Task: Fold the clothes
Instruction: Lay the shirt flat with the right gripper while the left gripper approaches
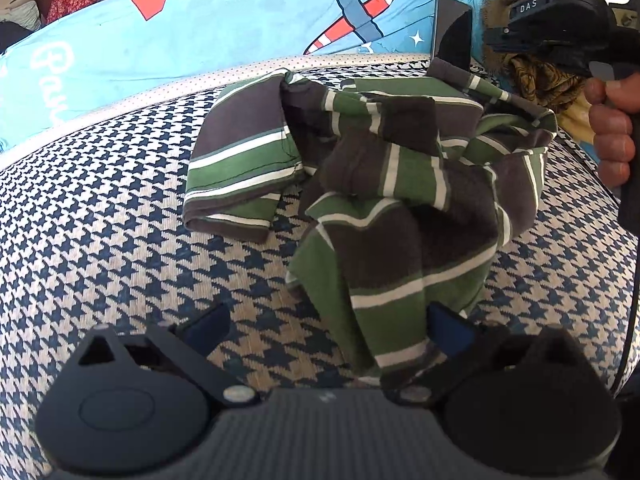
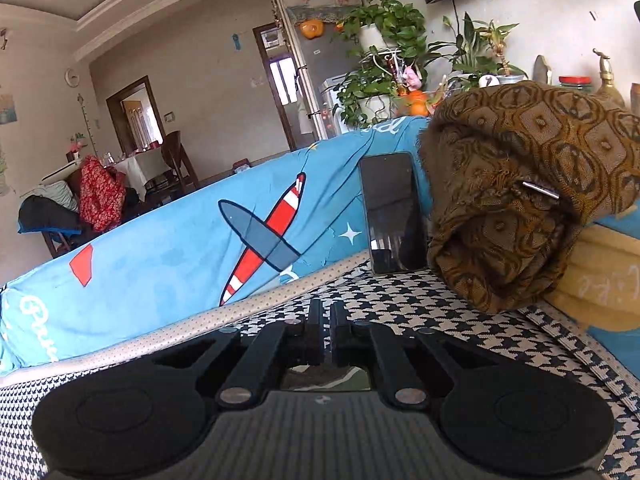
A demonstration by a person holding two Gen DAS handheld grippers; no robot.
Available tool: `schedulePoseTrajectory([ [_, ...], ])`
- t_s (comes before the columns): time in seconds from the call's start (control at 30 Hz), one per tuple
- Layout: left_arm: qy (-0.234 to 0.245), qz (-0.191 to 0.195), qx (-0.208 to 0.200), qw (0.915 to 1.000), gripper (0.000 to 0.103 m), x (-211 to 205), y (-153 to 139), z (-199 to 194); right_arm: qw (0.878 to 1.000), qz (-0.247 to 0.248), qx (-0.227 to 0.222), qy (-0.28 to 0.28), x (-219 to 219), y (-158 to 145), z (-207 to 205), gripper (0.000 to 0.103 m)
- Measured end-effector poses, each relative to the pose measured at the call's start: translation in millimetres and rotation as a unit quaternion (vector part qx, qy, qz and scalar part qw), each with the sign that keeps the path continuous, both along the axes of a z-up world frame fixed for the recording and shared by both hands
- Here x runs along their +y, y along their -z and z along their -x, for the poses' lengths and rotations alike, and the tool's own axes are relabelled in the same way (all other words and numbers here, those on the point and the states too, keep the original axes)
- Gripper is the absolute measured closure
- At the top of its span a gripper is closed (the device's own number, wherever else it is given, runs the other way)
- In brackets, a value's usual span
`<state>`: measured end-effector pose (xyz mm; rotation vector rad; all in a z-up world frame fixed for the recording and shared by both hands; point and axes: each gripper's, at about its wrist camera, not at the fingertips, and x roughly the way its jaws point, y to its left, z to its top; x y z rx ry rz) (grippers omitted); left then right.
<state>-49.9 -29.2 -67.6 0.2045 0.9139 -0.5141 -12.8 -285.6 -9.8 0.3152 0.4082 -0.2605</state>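
Note:
A green, brown and white striped garment [image 1: 392, 184] lies crumpled on the houndstooth-covered surface [image 1: 100, 208]. My left gripper [image 1: 328, 320] is open at the near edge, its blue pads [image 1: 208, 326] wide apart. The garment's near end drapes between the fingers, against the right one. My right gripper [image 1: 456, 52], held by a hand [image 1: 612, 132], is at the far right with a far corner of the garment drawn up to its fingers. In the right wrist view the right gripper [image 2: 326, 312] is shut, and a bit of striped cloth [image 2: 328, 378] shows below the fingers.
A blue aeroplane-print cover [image 2: 160, 260] runs along the back edge. A dark phone [image 2: 390, 212] leans against it. A rolled brown patterned cloth [image 2: 520, 192] sits at the far right corner. Potted plants [image 2: 384, 64] and dining furniture stand beyond.

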Motion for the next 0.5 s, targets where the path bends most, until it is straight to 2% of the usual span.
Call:
schedulePoseTrajectory([
  [0.1, 0.001, 0.003, 0.002, 1.0000, 0.000, 0, -1, -1, 0.997, 0.005, 0.012, -0.076, 14, 3, 0, 0.092],
  [0.27, -0.001, 0.004, 0.000, 1.0000, 0.000, -2, -1, -1, 0.981, 0.007, 0.047, -0.189, 38, 15, 1, 0.052],
  [0.33, -0.004, 0.006, 0.002, 1.0000, 0.000, -2, 0, -3, 0.973, 0.007, 0.052, -0.223, 44, 19, 4, 0.047],
  [0.47, -0.009, 0.015, 0.012, 0.9998, 0.000, -2, 2, -7, 0.961, 0.009, 0.060, -0.269, 53, 24, 9, 0.029],
  [0.5, -0.008, 0.017, 0.014, 0.9997, 0.000, -3, 3, -8, 0.959, 0.011, 0.063, -0.277, 55, 25, 10, 0.029],
])
